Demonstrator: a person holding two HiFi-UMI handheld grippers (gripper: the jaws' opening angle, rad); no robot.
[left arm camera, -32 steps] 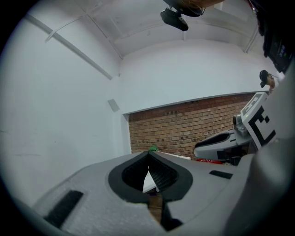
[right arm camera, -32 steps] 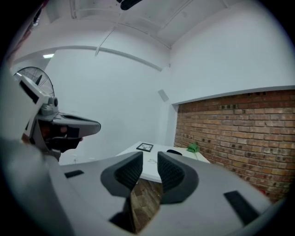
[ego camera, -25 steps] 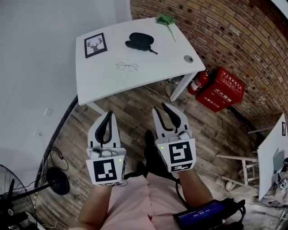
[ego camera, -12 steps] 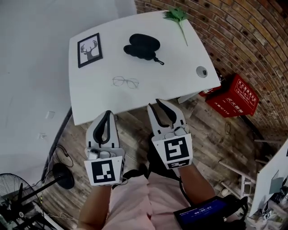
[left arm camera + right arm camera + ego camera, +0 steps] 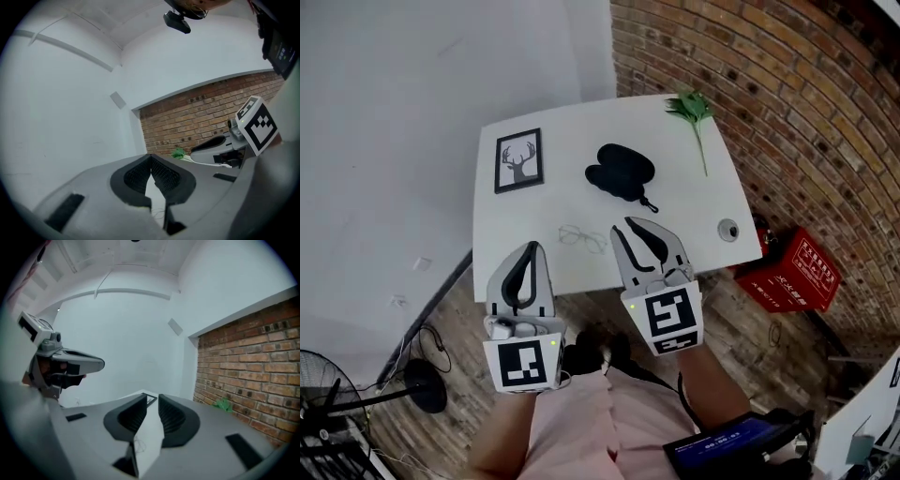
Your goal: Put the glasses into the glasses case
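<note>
On table (image 5: pixel 694 216), thin wire-rimmed glasses (image 5: pixel 582 238)

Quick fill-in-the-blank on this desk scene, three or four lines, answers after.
The glasses lie on the white ____, outside the glasses case.
The glasses case is ____ in colour.
The framed picture shows a ____ head.
The green sprig lies nearest the ____ wall.
Missing: table; black; deer; brick.

A framed deer picture (image 5: pixel 518 160), a green leafy sprig (image 5: pixel 694 111) and a round grommet (image 5: pixel 728 228) share a white table (image 5: pixel 694 202) beside a red brick wall (image 5: pixel 787 103); a red box (image 5: pixel 793 274) sits on the wooden floor (image 5: pixel 441 319) near the table's right corner, a black fan (image 5: pixel 319 394) at lower left
</note>
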